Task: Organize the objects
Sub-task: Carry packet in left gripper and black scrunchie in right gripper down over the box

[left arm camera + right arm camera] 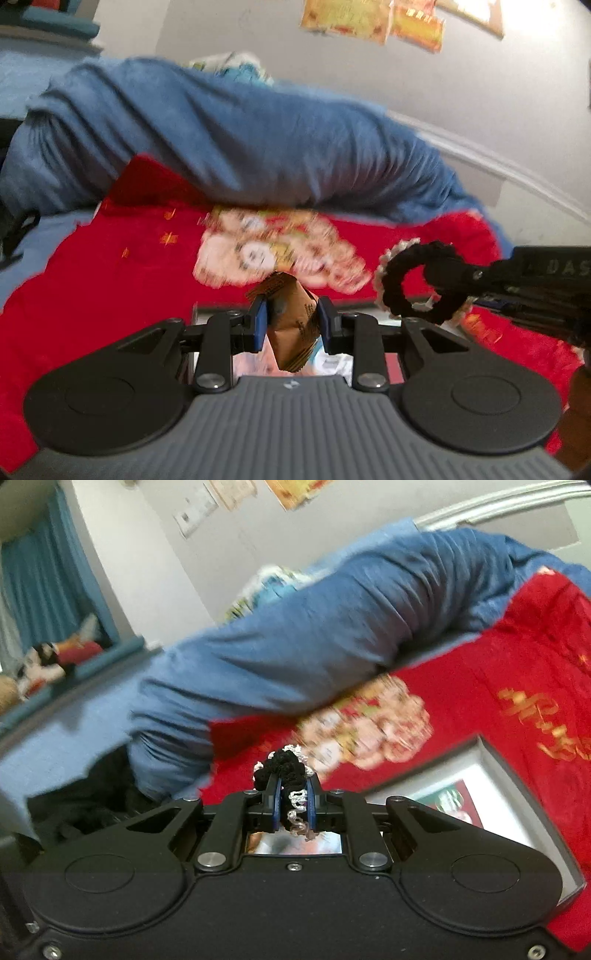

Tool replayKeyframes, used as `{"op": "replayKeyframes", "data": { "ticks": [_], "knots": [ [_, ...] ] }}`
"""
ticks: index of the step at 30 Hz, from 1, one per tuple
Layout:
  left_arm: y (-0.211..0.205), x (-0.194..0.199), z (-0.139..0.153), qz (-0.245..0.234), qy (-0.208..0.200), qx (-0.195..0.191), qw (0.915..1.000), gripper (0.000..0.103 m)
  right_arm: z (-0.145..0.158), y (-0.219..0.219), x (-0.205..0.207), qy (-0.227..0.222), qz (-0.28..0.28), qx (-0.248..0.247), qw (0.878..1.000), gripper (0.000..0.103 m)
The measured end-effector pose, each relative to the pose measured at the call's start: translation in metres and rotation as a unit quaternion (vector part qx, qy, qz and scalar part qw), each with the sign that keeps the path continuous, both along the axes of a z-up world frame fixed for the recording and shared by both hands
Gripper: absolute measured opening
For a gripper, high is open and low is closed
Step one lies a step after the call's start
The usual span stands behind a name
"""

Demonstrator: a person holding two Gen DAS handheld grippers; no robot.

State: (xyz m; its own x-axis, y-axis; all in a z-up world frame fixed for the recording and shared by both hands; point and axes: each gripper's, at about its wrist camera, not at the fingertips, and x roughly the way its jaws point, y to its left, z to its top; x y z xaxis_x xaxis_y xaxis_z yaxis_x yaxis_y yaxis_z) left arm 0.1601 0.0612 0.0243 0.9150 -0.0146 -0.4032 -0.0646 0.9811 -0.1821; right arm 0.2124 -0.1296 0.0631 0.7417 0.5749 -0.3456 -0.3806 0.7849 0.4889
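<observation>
My left gripper [291,317] is shut on a crumpled brown paper packet [291,325] and holds it above the red blanket [110,280]. My right gripper [293,797] is shut on a black scrunchie with white lace trim [286,766]. In the left wrist view the right gripper comes in from the right with the scrunchie [417,284] hanging as a ring, close to the right of the packet. A grey open box [517,775] lies on the blanket under the right gripper; its edge [369,304] shows just behind the left fingers.
A rolled blue duvet [229,140] lies across the bed behind the red blanket, which has a printed cartoon picture [280,251]. A white wall with posters [373,18] stands behind. A doll [48,661] sits on a blue shelf at the far left.
</observation>
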Motion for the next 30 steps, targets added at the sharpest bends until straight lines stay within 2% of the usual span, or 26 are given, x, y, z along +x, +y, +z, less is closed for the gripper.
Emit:
{"op": "replayKeyframes", "data": {
  "ticks": [2, 5, 11, 16, 23, 25, 30],
  "knots": [
    [-0.006, 0.005, -0.011, 0.012, 0.017, 0.016, 0.9997, 0.032, -0.020, 0.002, 0.012, 0.029, 0.007, -0.008, 1.000, 0.014],
    [-0.018, 0.008, -0.021, 0.015, 0.032, 0.060, 0.9976, 0.032, -0.046, -0.005, 0.021, 0.057, 0.004, -0.006, 0.998, 0.014],
    [-0.034, 0.010, -0.032, 0.021, 0.048, 0.102, 0.9933, 0.032, -0.074, -0.016, 0.032, 0.091, 0.000, 0.010, 0.996, 0.013],
    [-0.036, 0.012, -0.039, 0.021, 0.066, 0.096, 0.9929, 0.032, -0.077, -0.006, 0.030, 0.092, 0.016, 0.004, 0.996, 0.013],
    [-0.039, 0.012, -0.042, 0.016, 0.065, 0.111, 0.9915, 0.032, -0.078, -0.001, 0.029, 0.101, 0.024, 0.010, 0.994, 0.013],
    [-0.039, 0.012, -0.042, 0.016, 0.066, 0.109, 0.9917, 0.032, -0.076, 0.001, 0.027, 0.094, 0.019, -0.008, 0.995, 0.013],
    [-0.037, 0.012, -0.041, 0.012, 0.065, 0.097, 0.9931, 0.033, -0.075, 0.004, 0.029, 0.098, 0.023, -0.008, 0.995, 0.013]
  ]
}}
